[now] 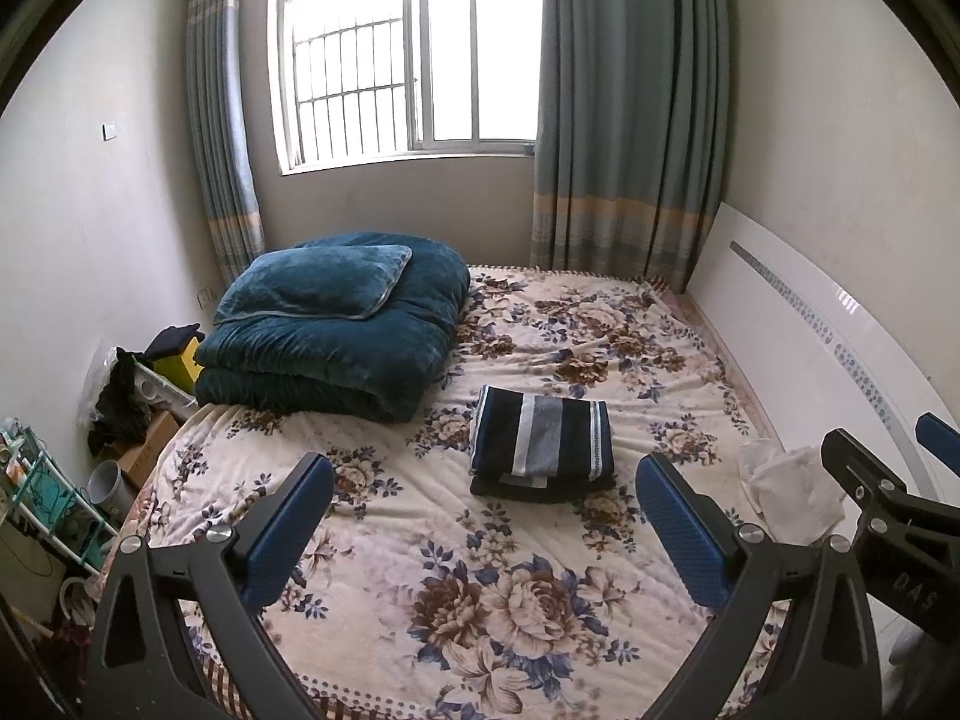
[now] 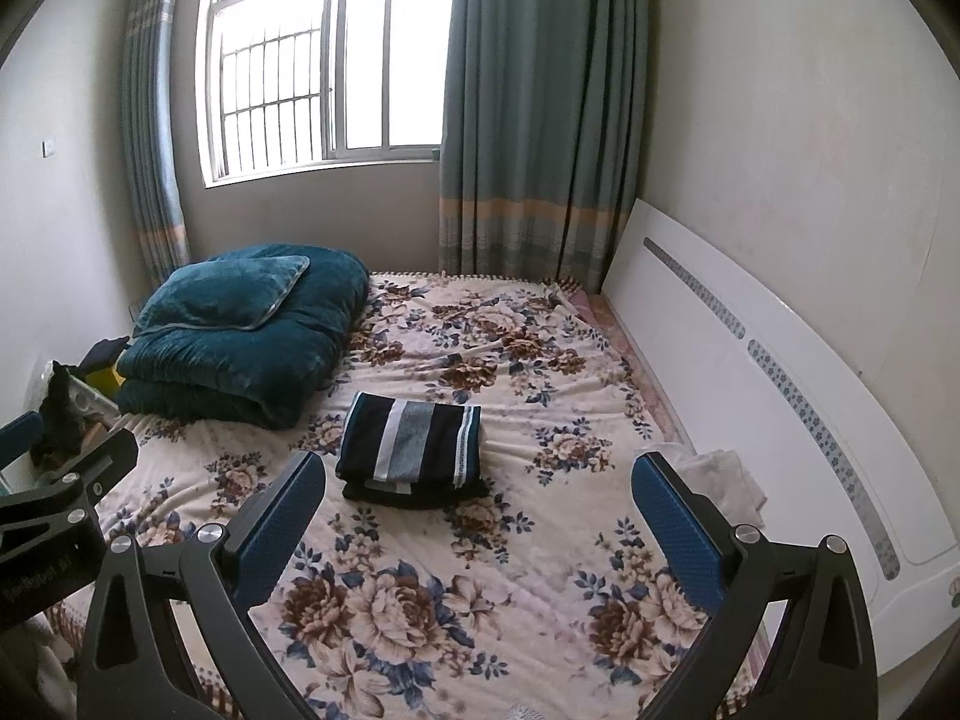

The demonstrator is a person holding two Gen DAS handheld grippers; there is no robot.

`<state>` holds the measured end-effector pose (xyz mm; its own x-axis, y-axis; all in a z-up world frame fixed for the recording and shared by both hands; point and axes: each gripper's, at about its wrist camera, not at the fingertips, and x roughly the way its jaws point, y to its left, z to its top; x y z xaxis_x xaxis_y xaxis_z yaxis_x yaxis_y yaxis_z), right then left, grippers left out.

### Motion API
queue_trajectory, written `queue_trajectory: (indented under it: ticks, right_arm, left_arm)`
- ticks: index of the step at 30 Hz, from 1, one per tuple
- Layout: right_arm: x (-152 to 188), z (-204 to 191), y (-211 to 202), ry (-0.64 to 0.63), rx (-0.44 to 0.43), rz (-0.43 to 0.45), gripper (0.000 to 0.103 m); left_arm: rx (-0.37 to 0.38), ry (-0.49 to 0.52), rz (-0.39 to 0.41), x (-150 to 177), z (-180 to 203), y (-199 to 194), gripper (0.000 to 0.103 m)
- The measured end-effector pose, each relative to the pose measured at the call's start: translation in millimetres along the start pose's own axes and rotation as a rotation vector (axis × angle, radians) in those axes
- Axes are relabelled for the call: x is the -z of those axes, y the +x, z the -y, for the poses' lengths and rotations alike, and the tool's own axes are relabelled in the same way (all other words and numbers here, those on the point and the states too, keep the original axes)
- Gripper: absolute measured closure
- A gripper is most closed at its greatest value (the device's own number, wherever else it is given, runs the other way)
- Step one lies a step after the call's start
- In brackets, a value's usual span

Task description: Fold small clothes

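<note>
Both tongs hang above the near end of the bed [image 1: 372,540], jaws spread wide and holding nothing: the left tongs [image 1: 483,516] and the right tongs [image 2: 480,510] sit side by side, and each shows at the edge of the other's view. Ahead of them, in the middle of the floral bedspread, lies a striped garment [image 1: 543,435], dark with grey and white bands, squared up into a neat packet; it seems to rest on a second dark folded piece, though how many layers there are cannot be told. To the right, close to the white headboard [image 2: 750,372], a white cloth [image 1: 792,492] lies crumpled and unfolded. A folded teal quilt [image 1: 336,330] with a pillow on top sits at the far left corner, clear of the work. By the look of it, the striped piece is done and the step in hand is the pause between garments. The next move likely calls for reaching right to the white cloth, pinching it at an edge or corner, and drawing it onto open bedspread to spread flat before any fold is made.
</note>
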<state>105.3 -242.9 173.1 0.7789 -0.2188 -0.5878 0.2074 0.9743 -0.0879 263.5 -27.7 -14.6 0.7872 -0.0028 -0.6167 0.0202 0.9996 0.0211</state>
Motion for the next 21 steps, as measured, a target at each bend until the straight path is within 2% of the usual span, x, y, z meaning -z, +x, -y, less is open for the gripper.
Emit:
queue_trajectory:
  ticks: [21]
  right_arm:
    - [-3.7,-2.0,-5.6,0.005,0.002,0.005,0.000]
  left_arm:
    - [-0.005,-0.002,0.005,4.1,1.4,-1.0,0.000]
